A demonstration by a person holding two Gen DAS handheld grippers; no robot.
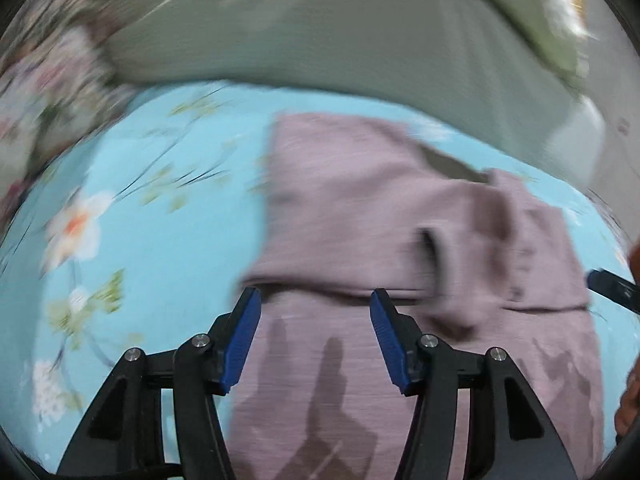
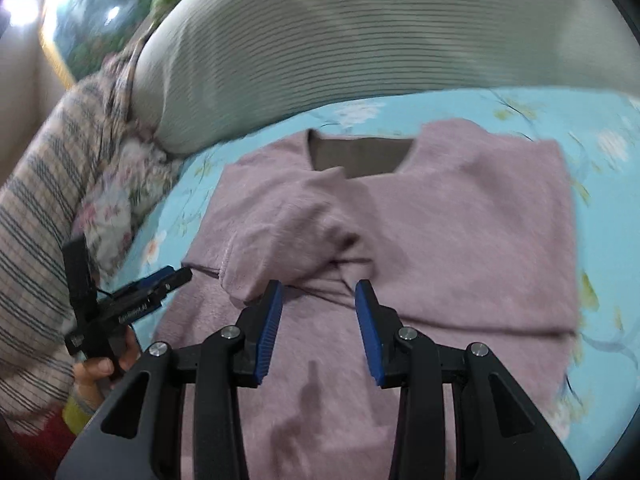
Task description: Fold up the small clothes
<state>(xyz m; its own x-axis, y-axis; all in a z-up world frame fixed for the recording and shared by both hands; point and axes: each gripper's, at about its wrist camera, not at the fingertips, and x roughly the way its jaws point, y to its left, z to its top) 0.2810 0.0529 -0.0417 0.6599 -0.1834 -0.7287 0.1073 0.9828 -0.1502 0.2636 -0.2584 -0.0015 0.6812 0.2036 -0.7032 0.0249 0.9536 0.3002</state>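
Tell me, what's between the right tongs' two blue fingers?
Nothing is pinched there. In the right wrist view, the right tongs stand open over the pink sweater, whose folded sleeve lies just ahead.

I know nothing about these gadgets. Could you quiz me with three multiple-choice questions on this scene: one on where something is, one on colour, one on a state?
1. The pinkish-mauve knitted sweater lies on:
A a light blue floral bedsheet
B a wooden floor
C a chair

2. The pads of the right tool are:
A red
B blue
C white

3. The left tool is:
A clamped on the sweater
B open, holding nothing
C out of view

Answers: 1 A, blue sheet surrounds the sweater; 2 B, both pads show blue; 3 B, a clear gap separates its pads.
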